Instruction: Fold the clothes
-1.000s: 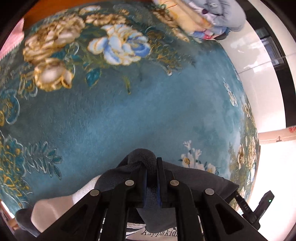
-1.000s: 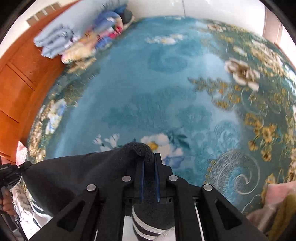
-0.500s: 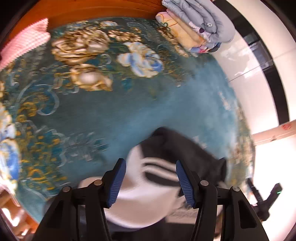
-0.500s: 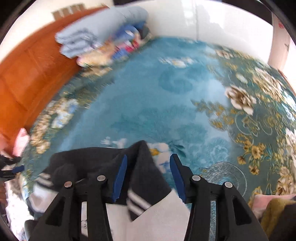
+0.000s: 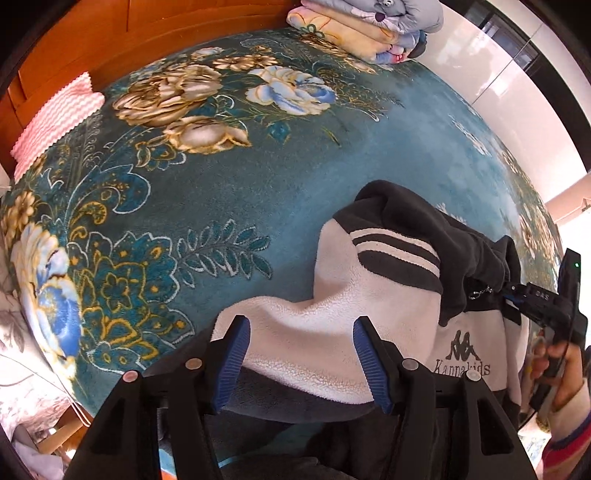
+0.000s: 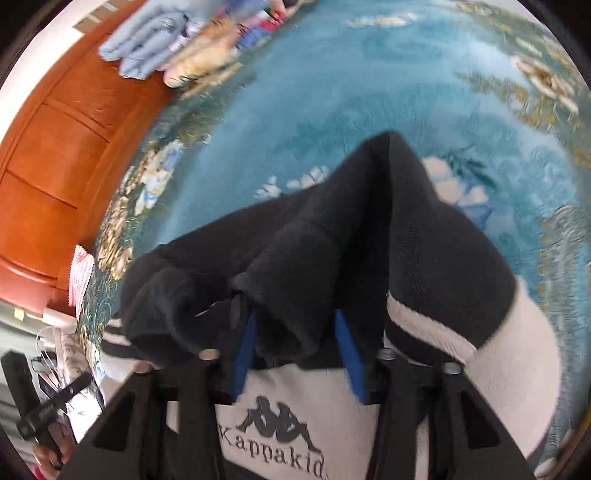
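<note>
A black and white fleece hoodie with a Kappa Kids logo lies on the teal floral blanket. Its white sleeve with black stripes runs under my left gripper, which is open just above it. The hoodie also shows in the right wrist view, with its black hood bunched up. My right gripper is open, and hood fabric lies between its blue pads. The right gripper's body shows at the right edge of the left wrist view.
A stack of folded quilts sits at the far end of the bed by the orange wooden headboard. A pink cloth lies at the bed's left edge. A white wall runs along the right.
Both grippers were shut on the hoodie one second ago. Both have opened and let it drop onto the blanket, then drawn back over it.
</note>
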